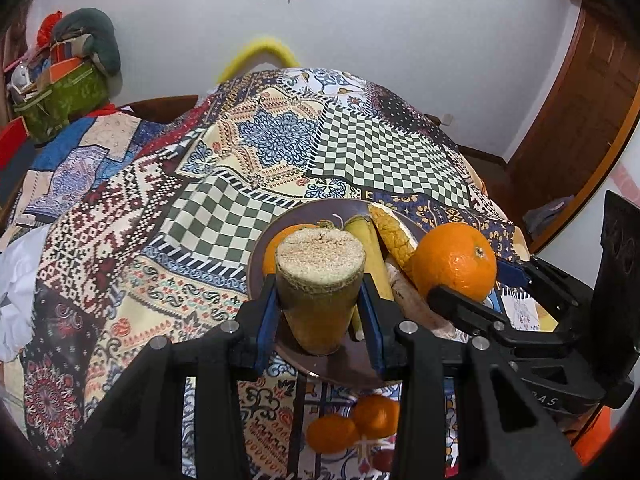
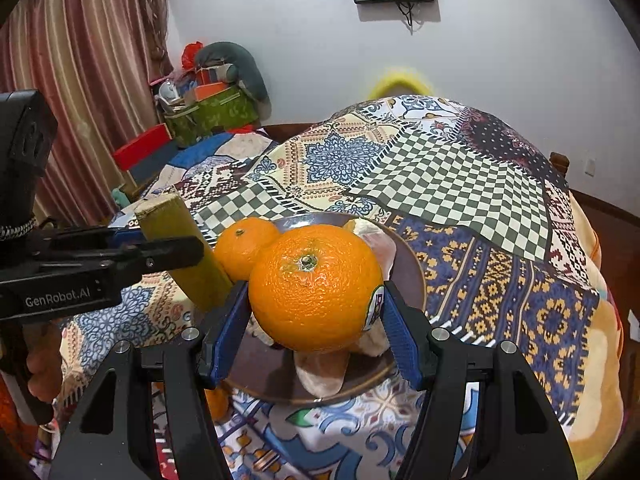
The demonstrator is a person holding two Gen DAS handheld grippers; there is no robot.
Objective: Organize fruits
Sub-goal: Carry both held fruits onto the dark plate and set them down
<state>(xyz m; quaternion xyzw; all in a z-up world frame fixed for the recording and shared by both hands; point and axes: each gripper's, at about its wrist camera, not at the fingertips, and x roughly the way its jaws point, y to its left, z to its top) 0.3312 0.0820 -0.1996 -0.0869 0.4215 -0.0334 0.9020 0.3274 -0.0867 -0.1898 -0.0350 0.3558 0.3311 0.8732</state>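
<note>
Tangerines (image 1: 352, 424), 2 of them, lay on the patterned cloth (image 1: 224, 216) below the left gripper (image 1: 320, 316), seen only in the left wrist view; the right wrist view alone showed the sticker on the big orange (image 2: 316, 288). Left gripper pinched a cut sugarcane piece (image 1: 320, 288) over the brown plate (image 1: 340, 372). Right gripper (image 2: 316, 320) clamped the orange above that plate.
</note>
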